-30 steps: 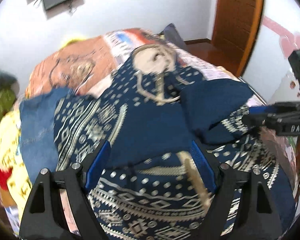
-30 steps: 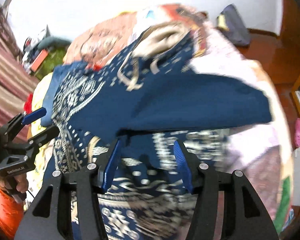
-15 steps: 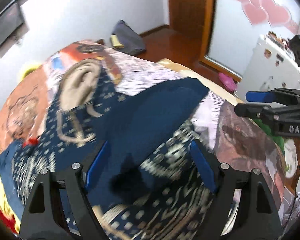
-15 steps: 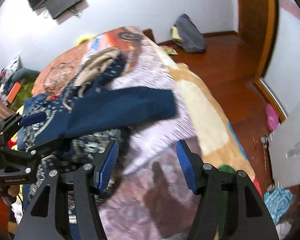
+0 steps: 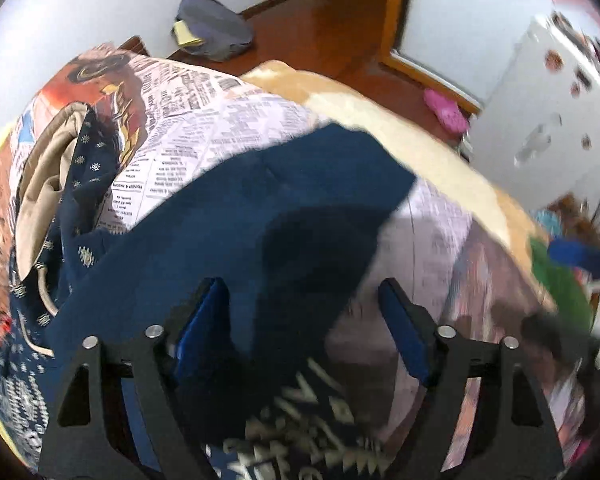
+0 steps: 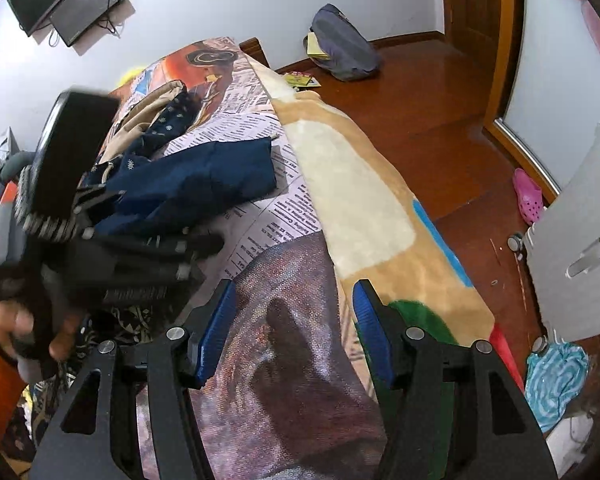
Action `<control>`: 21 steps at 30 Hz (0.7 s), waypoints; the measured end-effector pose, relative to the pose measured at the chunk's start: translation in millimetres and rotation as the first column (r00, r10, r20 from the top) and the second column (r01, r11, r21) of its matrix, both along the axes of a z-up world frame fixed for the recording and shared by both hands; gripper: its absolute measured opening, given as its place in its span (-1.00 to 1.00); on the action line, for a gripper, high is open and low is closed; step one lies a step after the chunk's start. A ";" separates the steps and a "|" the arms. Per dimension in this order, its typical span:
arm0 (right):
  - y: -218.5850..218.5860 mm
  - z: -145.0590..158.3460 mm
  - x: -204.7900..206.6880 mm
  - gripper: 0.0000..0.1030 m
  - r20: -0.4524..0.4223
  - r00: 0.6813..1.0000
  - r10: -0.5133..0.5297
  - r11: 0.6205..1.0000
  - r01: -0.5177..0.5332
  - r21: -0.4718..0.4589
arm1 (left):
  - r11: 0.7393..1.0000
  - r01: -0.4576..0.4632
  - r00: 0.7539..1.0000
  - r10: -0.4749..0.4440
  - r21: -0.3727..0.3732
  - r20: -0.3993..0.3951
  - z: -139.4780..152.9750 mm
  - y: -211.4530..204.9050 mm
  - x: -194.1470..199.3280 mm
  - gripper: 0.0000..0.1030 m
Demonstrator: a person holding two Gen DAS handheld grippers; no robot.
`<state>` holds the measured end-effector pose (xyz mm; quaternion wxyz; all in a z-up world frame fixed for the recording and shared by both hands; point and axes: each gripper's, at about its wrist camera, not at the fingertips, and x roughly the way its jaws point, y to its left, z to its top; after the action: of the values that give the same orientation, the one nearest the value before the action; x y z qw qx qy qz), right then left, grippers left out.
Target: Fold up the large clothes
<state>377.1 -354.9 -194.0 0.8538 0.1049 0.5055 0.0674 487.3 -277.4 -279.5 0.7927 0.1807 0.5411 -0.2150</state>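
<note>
A large navy garment with a cream pattern and a tan lining [image 5: 236,232] lies on the bed, its plain blue sleeve [image 6: 204,184] spread toward the bed's right side. My left gripper [image 5: 300,312] is open just above the sleeve, its jaws wide apart with nothing between them. It also shows in the right wrist view [image 6: 140,256], low over the garment. My right gripper [image 6: 292,312] is open and empty above the printed bedcover [image 6: 284,320], to the right of the garment.
The bed's blanket [image 6: 364,208] drops to a wooden floor [image 6: 440,128] on the right. A grey bag [image 6: 344,44] lies by the far wall. A pink shoe [image 6: 528,196] and a white cabinet [image 6: 580,232] stand at the right. A screen [image 6: 68,0] hangs on the wall.
Both grippers have swung right, toward the bed's edge. The sleeve that was lifted across the garment now lies flat on the bed. The right gripper has moved off the garment.
</note>
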 end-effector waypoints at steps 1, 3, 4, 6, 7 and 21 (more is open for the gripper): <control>-0.1 -0.2 -0.4 0.10 0.001 1.000 0.001 1.000 -0.001 0.001 | 1.000 -0.017 1.000 0.017 -0.018 0.001 2.4 1.1 3.4 0.25; -1.4 -2.0 -0.6 0.10 0.001 1.000 -0.004 1.000 0.004 0.007 | 0.998 -0.028 1.000 0.028 -0.055 0.003 7.4 2.5 10.0 -0.10; -1.4 -2.5 -0.7 0.10 -0.002 1.000 -0.008 1.000 0.008 0.010 | 0.998 -0.027 1.000 0.028 -0.054 0.012 10.1 2.5 12.3 -0.48; -1.2 -3.5 -1.0 0.10 -0.006 1.000 -0.013 1.000 0.013 0.021 | 0.997 -0.039 0.999 0.041 -0.060 0.027 21.0 6.1 17.1 -0.86; 0.0 -3.1 -2.0 0.10 -0.006 1.000 -0.011 0.999 0.011 0.030 | 0.996 -0.047 0.998 0.050 -0.080 0.032 28.9 8.9 16.5 -0.87; 65.0 17.5 2.0 0.10 0.033 0.990 0.137 0.990 -0.138 0.026 | 0.919 -0.186 0.912 0.294 -0.348 0.287 186.2 176.7 -28.1 -0.90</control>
<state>379.1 -289.9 -176.5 0.8532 0.0811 0.4974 0.1348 459.2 -100.7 -93.3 0.9118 0.0177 0.3761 -0.1640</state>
